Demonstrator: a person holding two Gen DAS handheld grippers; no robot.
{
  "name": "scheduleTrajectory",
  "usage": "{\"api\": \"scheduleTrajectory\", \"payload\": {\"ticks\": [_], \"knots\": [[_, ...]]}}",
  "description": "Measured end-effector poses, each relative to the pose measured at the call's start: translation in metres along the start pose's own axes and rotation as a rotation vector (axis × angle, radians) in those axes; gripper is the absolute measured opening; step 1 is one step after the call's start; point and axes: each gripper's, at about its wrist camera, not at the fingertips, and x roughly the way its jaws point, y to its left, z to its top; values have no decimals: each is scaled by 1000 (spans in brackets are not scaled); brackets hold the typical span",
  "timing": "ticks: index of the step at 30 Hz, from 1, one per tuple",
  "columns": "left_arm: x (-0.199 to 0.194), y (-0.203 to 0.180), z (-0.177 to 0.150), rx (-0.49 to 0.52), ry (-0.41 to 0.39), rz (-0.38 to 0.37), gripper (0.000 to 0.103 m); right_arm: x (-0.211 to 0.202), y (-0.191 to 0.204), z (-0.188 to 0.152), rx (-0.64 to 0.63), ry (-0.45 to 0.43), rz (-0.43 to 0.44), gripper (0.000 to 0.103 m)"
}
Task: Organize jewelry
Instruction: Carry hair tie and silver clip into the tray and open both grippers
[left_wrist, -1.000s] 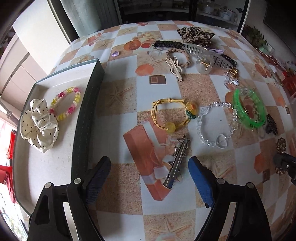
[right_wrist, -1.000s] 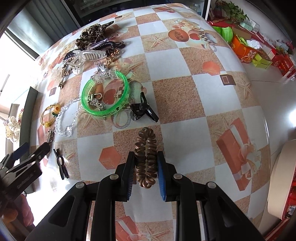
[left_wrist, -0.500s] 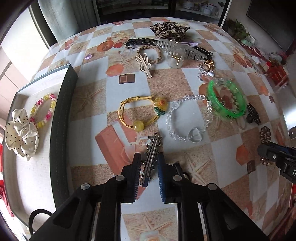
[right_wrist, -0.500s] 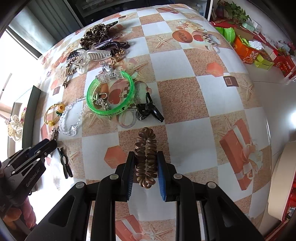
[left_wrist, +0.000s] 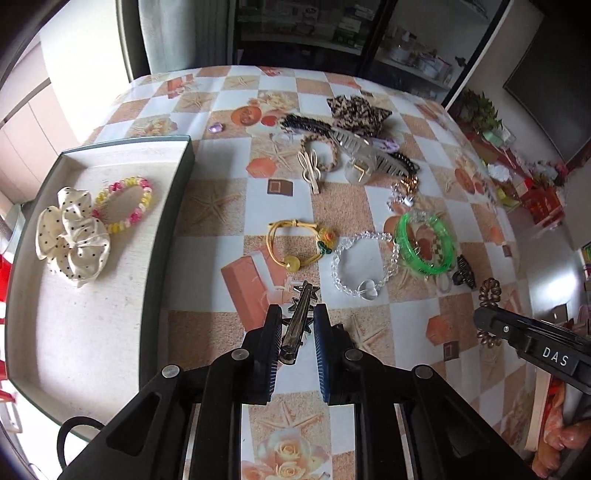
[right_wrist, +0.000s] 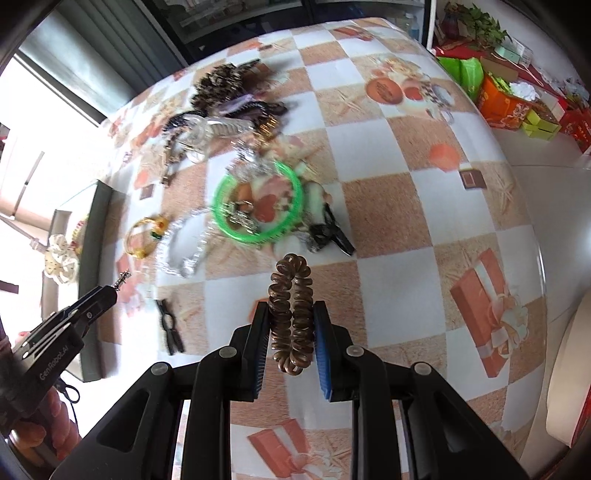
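My left gripper (left_wrist: 297, 322) is shut on a metal star hair clip (left_wrist: 299, 317) and holds it above the table. My right gripper (right_wrist: 291, 314) is shut on a brown spiral hair tie (right_wrist: 291, 310), also lifted; it shows in the left wrist view (left_wrist: 489, 295). The dark-rimmed tray (left_wrist: 173, 206) at left holds a white polka-dot scrunchie (left_wrist: 72, 242) and a pink-yellow bead bracelet (left_wrist: 123, 203). On the tablecloth lie a yellow cord bracelet (left_wrist: 299, 242), a clear bead bracelet (left_wrist: 364, 264) and a green bangle (left_wrist: 424, 245).
A pile of hair claws, a leopard scrunchie (left_wrist: 356, 109) and a braided tie (left_wrist: 319, 151) lies at the far side. A black clip (right_wrist: 168, 326) lies near the tray's edge (right_wrist: 96, 258). A small black claw clip (right_wrist: 328, 236) lies by the bangle. Boxes stand beyond the table's right edge.
My left gripper has shut on the star clip and lifted it off the table. My right gripper has risen and turned left with the hair tie.
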Motion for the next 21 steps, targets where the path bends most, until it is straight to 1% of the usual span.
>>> {"api": "scheduleTrajectory", "payload": {"ticks": [5,9,15,21], "knots": [[-20,20,3,-54,-39,-3,21,-6,26,8,-39,-13,31,25],[-36,42,4,-98,-74,12,21,-7,55,12,-90,-14,66,25],[-57,85,3,-174,-124,54,21,-4,108,23,-183,-3,130,25],[-68,134,0,-255,-151,110,21,5,170,34,-291,10,203,25]]}}
